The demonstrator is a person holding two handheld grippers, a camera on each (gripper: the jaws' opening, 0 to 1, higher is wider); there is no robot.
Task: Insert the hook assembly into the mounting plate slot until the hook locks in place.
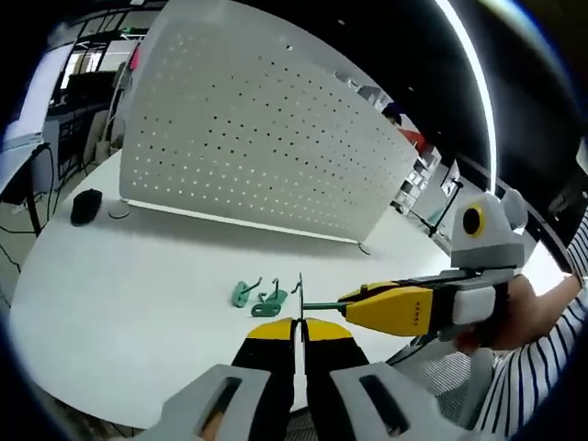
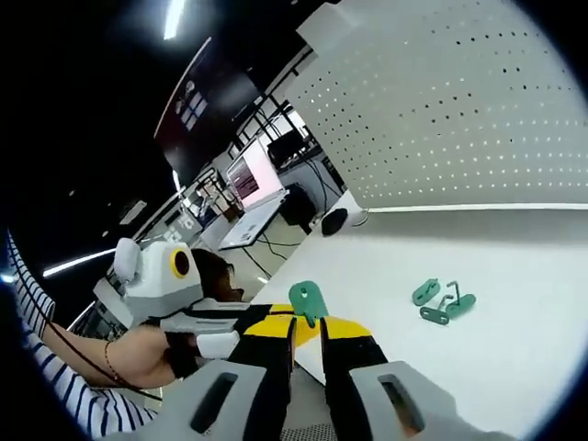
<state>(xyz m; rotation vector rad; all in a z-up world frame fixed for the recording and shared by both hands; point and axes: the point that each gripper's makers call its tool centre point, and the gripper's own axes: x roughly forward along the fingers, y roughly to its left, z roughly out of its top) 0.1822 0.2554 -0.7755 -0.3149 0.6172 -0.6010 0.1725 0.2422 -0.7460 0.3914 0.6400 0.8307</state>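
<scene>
I see white pegboard mounting plate (image 1: 248, 129) upright at far table edge; two green hooks (image 1: 258, 296) lying loose nearer, well apart from it.

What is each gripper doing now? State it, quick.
Left gripper: shut on a thin metal hook.
Right gripper: shut on a green plate.

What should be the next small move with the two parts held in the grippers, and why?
Probably bring the two grippers closer and line up the parts. The left gripper is shut on a thin metal wire hook, and the right gripper is shut on a green plastic mounting plate. The plate's tip is very close to the hook; I cannot tell whether it has entered the slot. The white perforated pegboard stands far behind.
</scene>
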